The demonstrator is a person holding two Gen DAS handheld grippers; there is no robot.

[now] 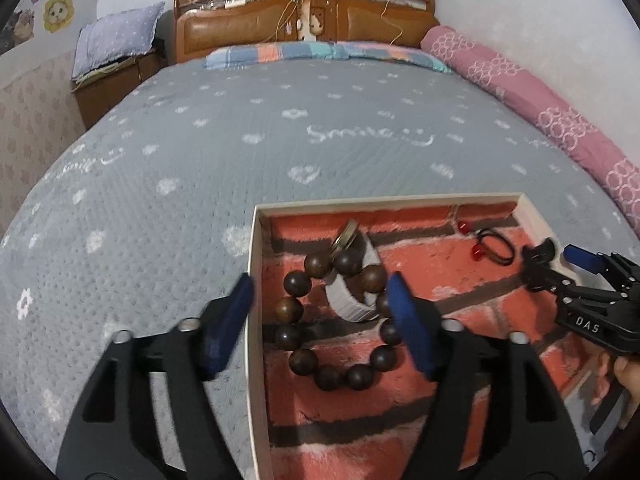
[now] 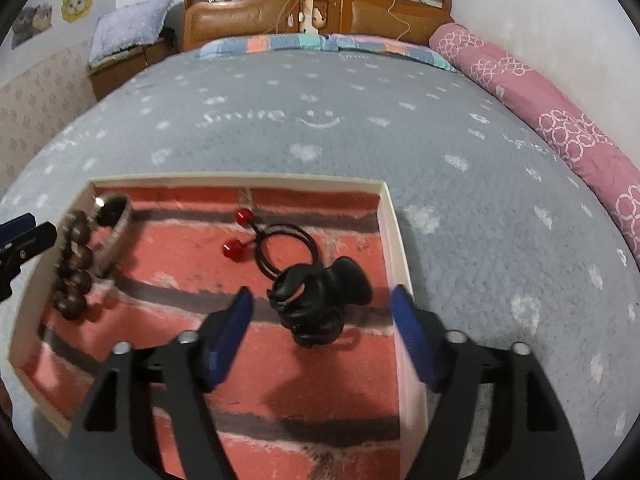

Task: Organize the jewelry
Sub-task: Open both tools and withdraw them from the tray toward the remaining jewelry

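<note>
While both tongs (image 1: pixel 320 322) (image 2: pixel 322 334) gape, nothing is gripped.

Grey bedspread (image 1: pixel 240 128) fills the room — carved wooden headboard (image 1: pixel 304 12), pink bolster (image 1: pixel 532 96) along white wall.

Left hand-held gripper (image 1: pixel 320 322) jaws spread, right hand-held gripper (image 2: pixel 322 334) likewise

Black hair claw (image 2: pixel 316 304) lies between the open right tool's (image 2: pixel 322 332) fingers.
</note>
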